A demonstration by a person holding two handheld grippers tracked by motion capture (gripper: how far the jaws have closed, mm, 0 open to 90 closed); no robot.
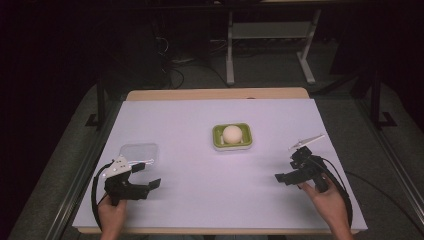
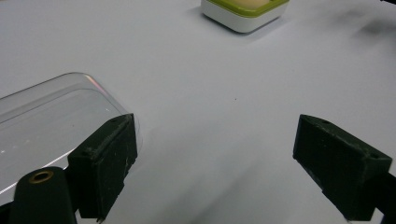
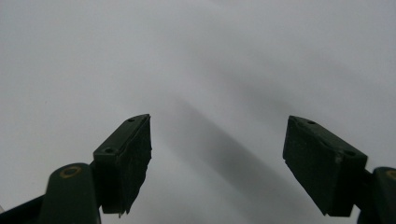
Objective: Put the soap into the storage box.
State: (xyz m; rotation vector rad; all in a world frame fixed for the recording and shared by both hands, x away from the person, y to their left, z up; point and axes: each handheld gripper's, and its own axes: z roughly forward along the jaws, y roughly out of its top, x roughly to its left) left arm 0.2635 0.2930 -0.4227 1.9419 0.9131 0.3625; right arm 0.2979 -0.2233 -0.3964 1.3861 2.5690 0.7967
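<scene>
High view showed a white tabletop with a small green-rimmed white tray near its middle, somewhat toward the far edge, holding a pale round ball that may have been an egg, though the picture was too coarse to be sure. A clear plastic lid lay flat toward the left edge. The left gripper sat near the front left corner, held by the left hand, its jaws spread wide with nothing between them. In the left gripper view one jaw stood just in front of the lid's rounded corner, and the tray showed at the top. The right gripper was near the front right corner in the right hand. The right gripper view showed its jaws standing well apart over bare white surface.
</scene>
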